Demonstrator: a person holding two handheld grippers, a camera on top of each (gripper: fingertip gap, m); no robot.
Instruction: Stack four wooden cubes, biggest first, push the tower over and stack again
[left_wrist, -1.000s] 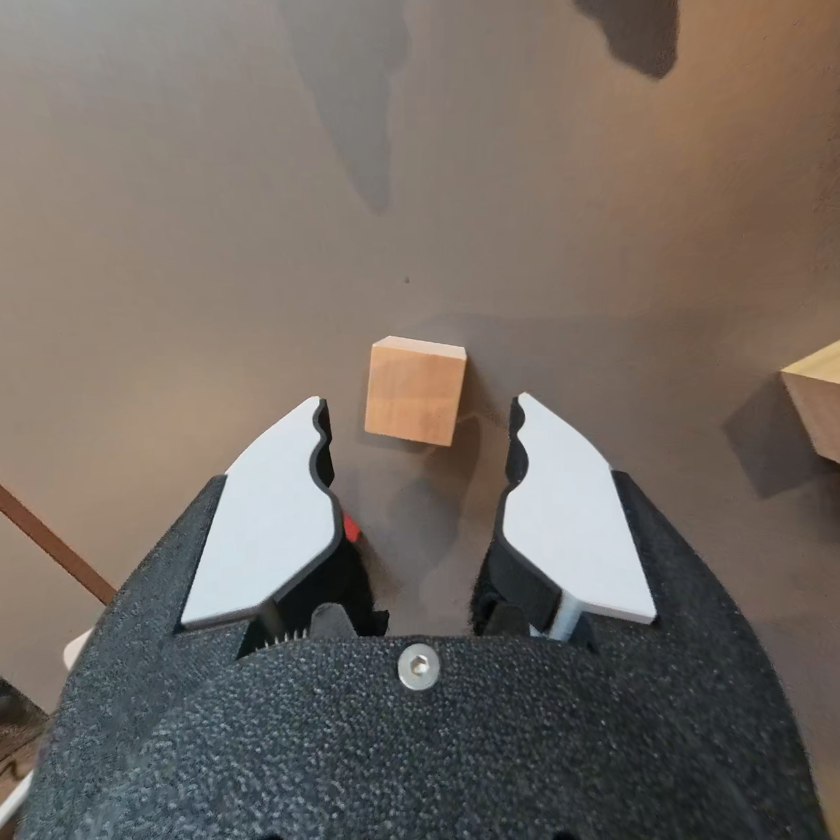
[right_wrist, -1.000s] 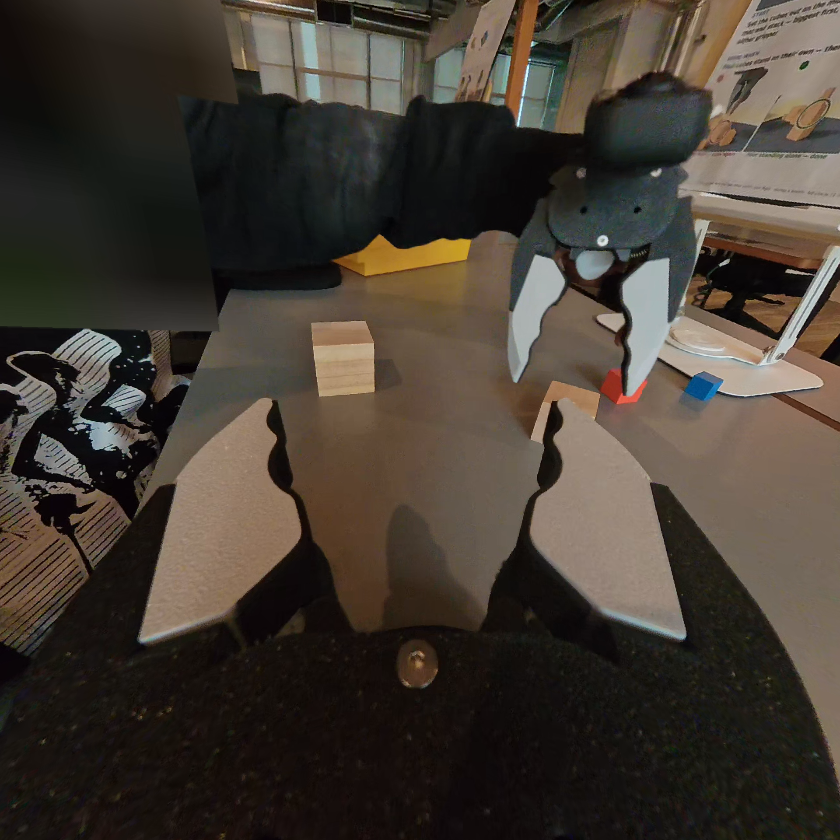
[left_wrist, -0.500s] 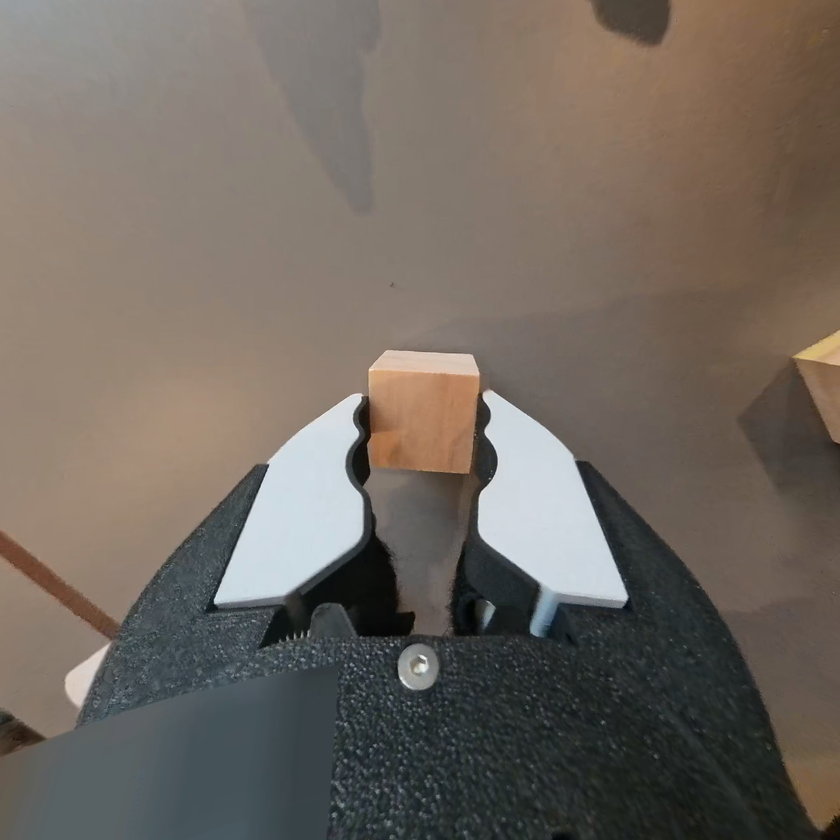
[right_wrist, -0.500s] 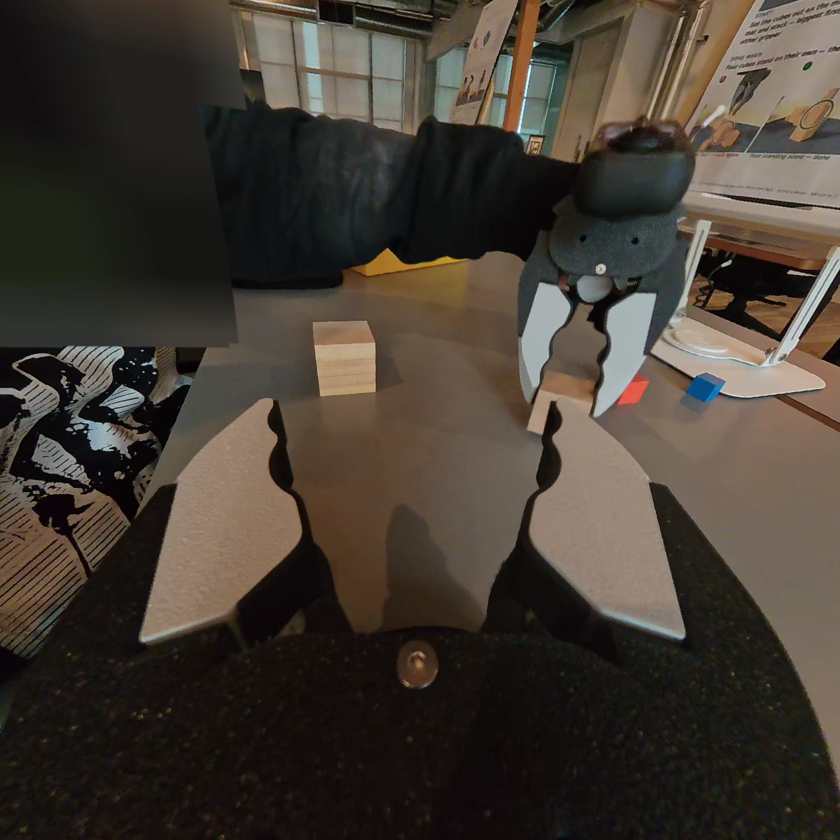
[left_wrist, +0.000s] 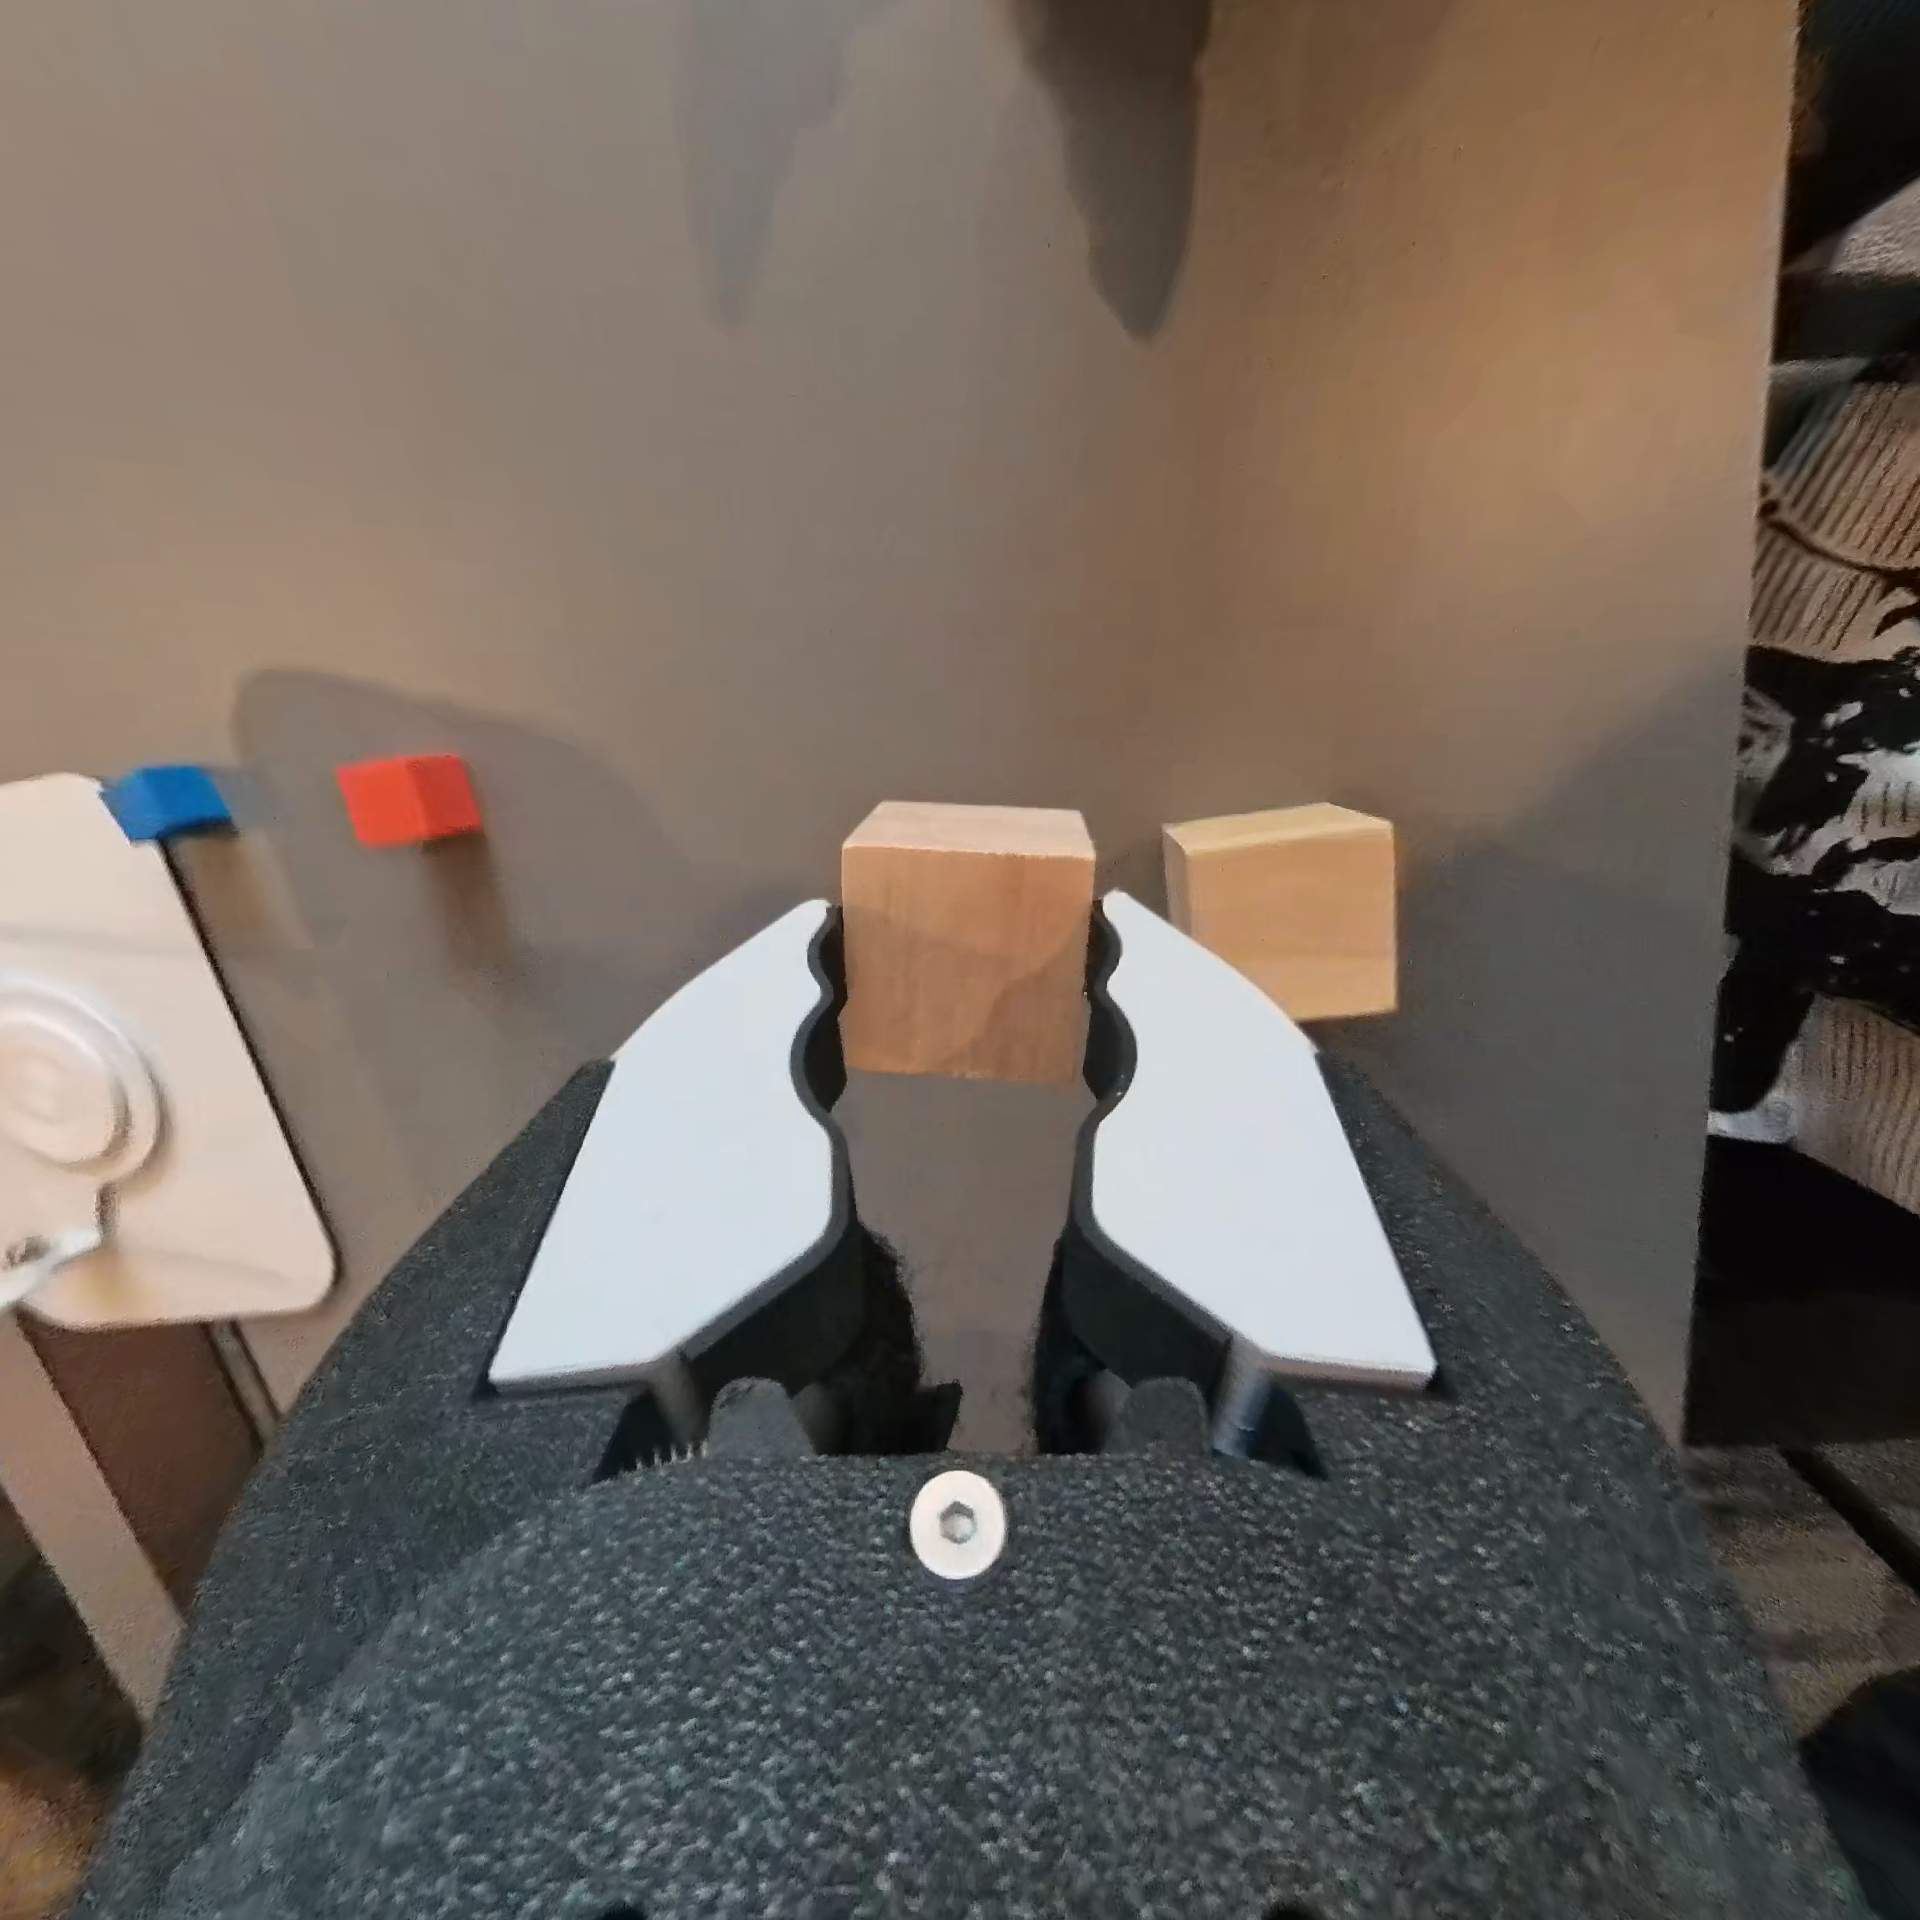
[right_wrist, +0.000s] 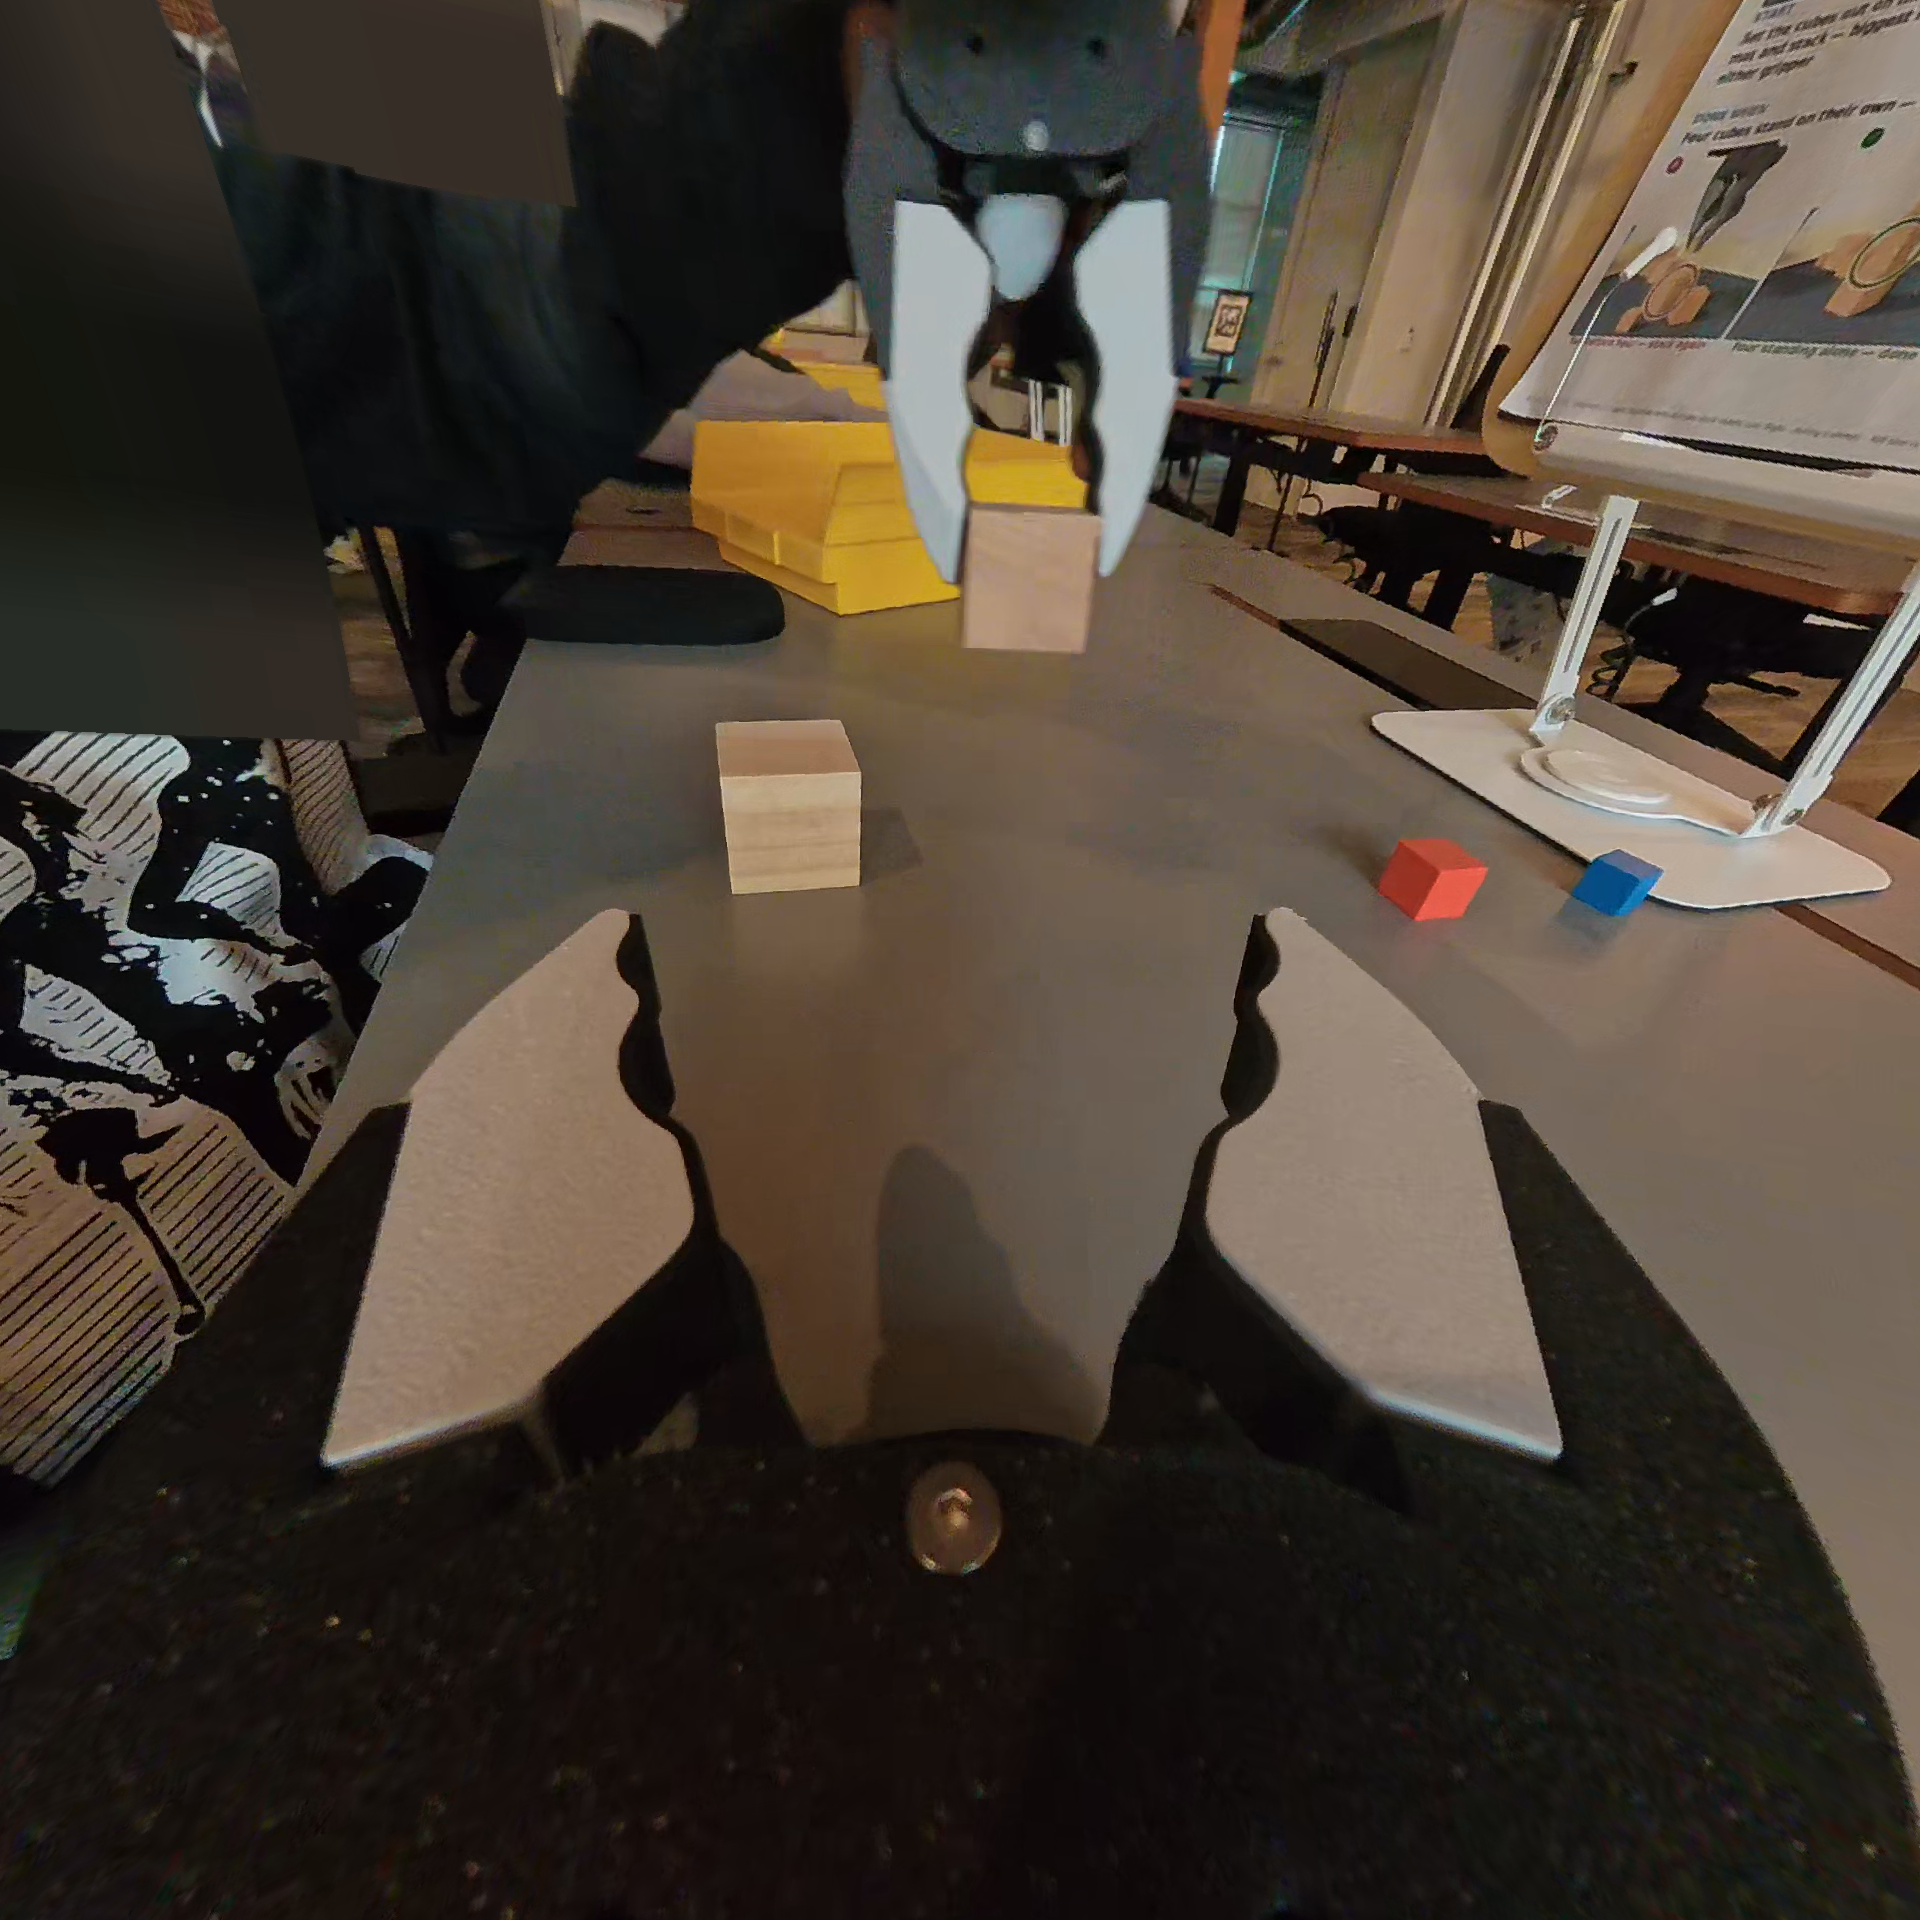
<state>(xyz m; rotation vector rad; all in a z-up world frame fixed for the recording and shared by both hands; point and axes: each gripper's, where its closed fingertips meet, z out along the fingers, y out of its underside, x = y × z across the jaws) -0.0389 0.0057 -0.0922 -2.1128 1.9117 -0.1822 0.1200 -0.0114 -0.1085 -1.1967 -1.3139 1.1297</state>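
Wood grain shows clearly only in the left wrist view, where the left gripper (left_wrist: 966, 925) has its jaws closed onto the side faces of a smaller wooden cube (left_wrist: 966, 951), the grey fingertips (left_wrist: 800, 935) pressing its left and right sides near the top. That view looks down along the fingers at the grey table (left_wrist: 520, 468), so whether the cube is clear of the surface cannot be told from it. The right wrist view settles this: seen from the side, the held cube (right_wrist: 1029, 577) hangs in the air well above the table, gripped from above, the left gripper (right_wrist: 1029, 540) pointing downward. The cube has no long axis; its faces sit roughly square to the fingers, its top and bottom about level. A larger wooden cube (right_wrist: 790, 805) stands flat on the table, below and to the left of the held one in the right wrist view, and just beside it on the right in the left wrist view (left_wrist: 1283, 914). The right gripper (right_wrist: 945, 935) has its jaws spread wide with nothing between them, low over the table and short of the larger cube. A red cube (right_wrist: 1434, 878) and a blue cube (right_wrist: 1616, 881) lie near each other off to the side, the blue one at the edge of a white stand base (right_wrist: 1714, 862). Only the right wrist view shows the yellow bins (right_wrist: 821, 520) at the far end of the table and the dark sleeve (right_wrist: 540, 312) behind the left gripper.
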